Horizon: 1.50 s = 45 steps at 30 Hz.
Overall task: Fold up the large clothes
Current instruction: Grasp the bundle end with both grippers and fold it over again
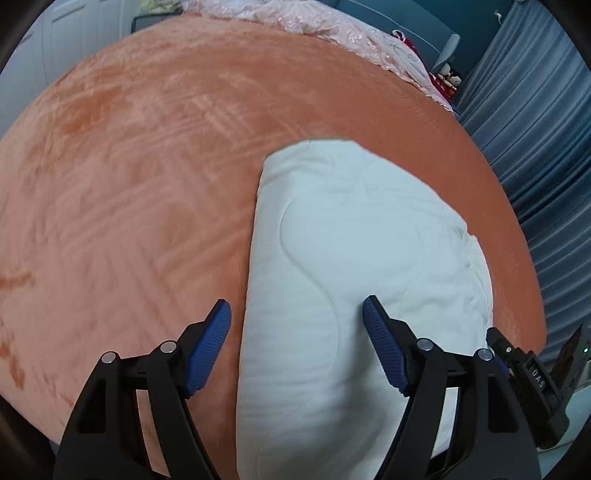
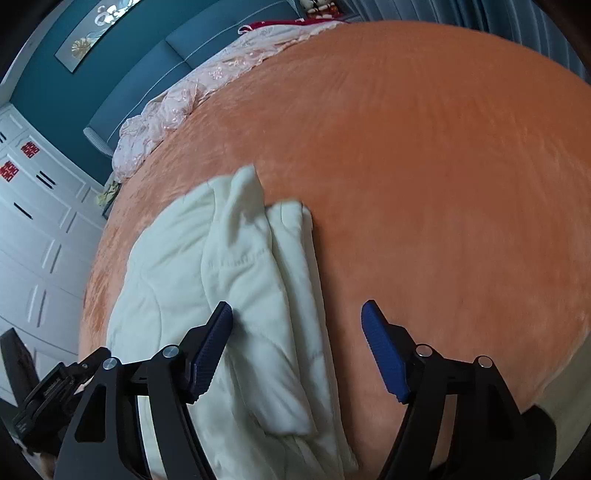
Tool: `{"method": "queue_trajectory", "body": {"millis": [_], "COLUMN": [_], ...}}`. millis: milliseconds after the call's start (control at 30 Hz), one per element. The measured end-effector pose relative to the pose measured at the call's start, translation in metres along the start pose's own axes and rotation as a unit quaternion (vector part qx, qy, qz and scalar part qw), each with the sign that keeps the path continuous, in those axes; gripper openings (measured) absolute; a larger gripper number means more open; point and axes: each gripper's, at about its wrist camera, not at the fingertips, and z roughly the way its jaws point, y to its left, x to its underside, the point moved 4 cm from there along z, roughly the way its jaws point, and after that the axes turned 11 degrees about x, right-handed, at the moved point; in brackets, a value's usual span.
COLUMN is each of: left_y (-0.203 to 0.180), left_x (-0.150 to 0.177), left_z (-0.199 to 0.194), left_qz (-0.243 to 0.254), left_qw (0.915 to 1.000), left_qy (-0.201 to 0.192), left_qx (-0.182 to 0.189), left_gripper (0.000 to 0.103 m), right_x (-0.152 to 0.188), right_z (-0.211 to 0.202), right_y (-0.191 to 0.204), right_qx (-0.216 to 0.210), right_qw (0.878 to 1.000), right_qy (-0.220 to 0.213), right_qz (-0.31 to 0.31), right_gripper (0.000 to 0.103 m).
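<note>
A white quilted garment (image 1: pixel 351 229) lies folded into a thick oblong bundle on the orange plush bedspread (image 1: pixel 129 184). My left gripper (image 1: pixel 297 302) hovers open over the bundle's near left edge, one blue pad above the bedspread and the other above the cloth, and holds nothing. In the right wrist view the same garment (image 2: pixel 177 251) shows layered folds and a loose flap along its right side. Over that right edge my right gripper (image 2: pixel 297 304) stands open, its left pad above the cloth and its right pad above the bare bedspread (image 2: pixel 443 184). Neither gripper touches the fabric.
Pink lace bedding (image 1: pixel 332 22) is heaped at the head of the bed, against a teal headboard (image 2: pixel 147 62). Blue curtains (image 1: pixel 535 129) hang along one side and a white wardrobe (image 2: pixel 37 229) stands on the other. A black tool housing (image 1: pixel 532 376) shows by the garment's near corner.
</note>
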Motion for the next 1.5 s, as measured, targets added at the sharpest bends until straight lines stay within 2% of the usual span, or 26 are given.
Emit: {"method": "queue_trajectory", "body": {"millis": [100, 233, 300, 500, 533, 600, 633, 700, 733, 800, 900, 1033, 1267, 1500], "left_y": [0.014, 0.013, 0.013, 0.015, 0.012, 0.005, -0.001, -0.015, -0.021, -0.038, -0.059, -0.081, -0.108, -0.109], "left_x": [0.018, 0.035, 0.039, 0.041, 0.041, 0.039, 0.037, 0.034, 0.032, 0.028, 0.022, 0.011, -0.005, -0.028], "left_z": [-0.001, 0.011, 0.016, 0.025, 0.023, 0.018, 0.014, 0.004, -0.001, -0.013, -0.034, -0.064, -0.117, -0.177], "left_qz": [-0.052, -0.084, -0.093, -0.115, -0.109, -0.093, -0.079, -0.037, -0.014, 0.031, 0.081, 0.124, 0.170, 0.184], "left_qw": [0.9978, 0.9926, 0.9915, 0.9873, 0.9885, 0.9914, 0.9934, 0.9973, 0.9984, 0.9989, 0.9966, 0.9918, 0.9805, 0.9672], "left_qy": [0.017, 0.046, 0.047, 0.050, 0.049, 0.044, 0.040, 0.032, 0.027, 0.017, 0.001, -0.028, -0.094, -0.167], "left_qx": [0.036, 0.075, 0.078, 0.097, 0.093, 0.082, 0.074, 0.056, 0.047, 0.030, 0.015, 0.009, 0.025, 0.054], "left_gripper": [0.078, 0.090, 0.097, 0.098, 0.097, 0.088, 0.086, 0.073, 0.069, 0.060, 0.055, 0.053, 0.053, 0.053], "right_x": [0.018, 0.032, 0.038, 0.045, 0.045, 0.040, 0.038, 0.033, 0.031, 0.028, 0.025, 0.020, 0.013, 0.000], "right_z": [0.002, 0.013, 0.018, 0.026, 0.026, 0.025, 0.022, 0.010, 0.002, -0.012, -0.037, -0.069, -0.125, -0.176], "right_y": [-0.008, -0.005, -0.003, 0.000, 0.000, 0.007, 0.010, 0.018, 0.023, 0.031, 0.045, 0.059, 0.079, 0.122], "right_qx": [-0.032, -0.076, -0.092, -0.103, -0.103, -0.103, -0.098, -0.080, -0.069, -0.053, -0.030, -0.020, -0.035, -0.058], "right_qw": [0.999, 0.994, 0.991, 0.990, 0.990, 0.990, 0.991, 0.995, 0.997, 0.998, 0.998, 0.995, 0.987, 0.972], "right_qy": [0.029, 0.066, 0.074, 0.069, 0.070, 0.075, 0.073, 0.055, 0.044, 0.024, -0.009, -0.046, -0.110, -0.174], "right_qz": [0.021, 0.050, 0.062, 0.070, 0.066, 0.057, 0.048, 0.018, 0.002, -0.021, -0.054, -0.087, -0.110, -0.146], "right_gripper": [0.077, 0.078, 0.079, 0.080, 0.077, 0.066, 0.057, 0.044, 0.039, 0.033, 0.031, 0.030, 0.030, 0.030]}}
